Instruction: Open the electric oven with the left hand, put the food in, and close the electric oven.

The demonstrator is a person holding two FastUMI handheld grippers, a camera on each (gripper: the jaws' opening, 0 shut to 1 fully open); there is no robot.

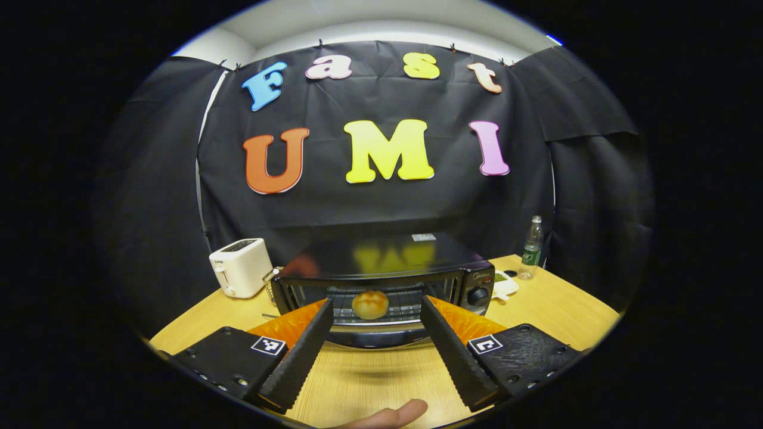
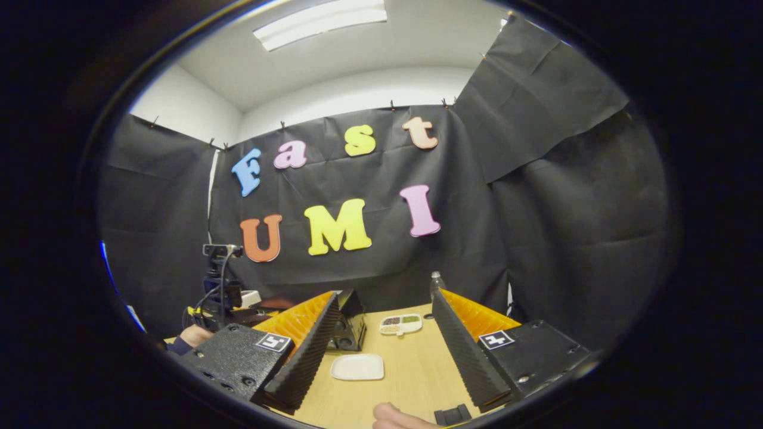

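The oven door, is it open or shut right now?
Open: the oven door lies folded down, and the bun sits uncovered on the rack inside.

small brand mark on toaster (image 1: 240, 266), brand mark on oven (image 1: 381, 280), neither legible

In the right gripper view the right gripper (image 2: 381, 348) hangs above the wooden table (image 2: 411, 375) with its two fingers spread wide and nothing between them. Between the fingers, on the table, lie an empty white plate (image 2: 357, 367) and, farther back, a small divided tray (image 2: 401, 323) with dark, green and pale fillings. Behind the left finger stands the black oven (image 2: 350, 325), a bottle top (image 2: 437, 277) shows behind the right finger, and at the far left a hand (image 2: 195, 335) holds the other gripper (image 2: 220, 286).
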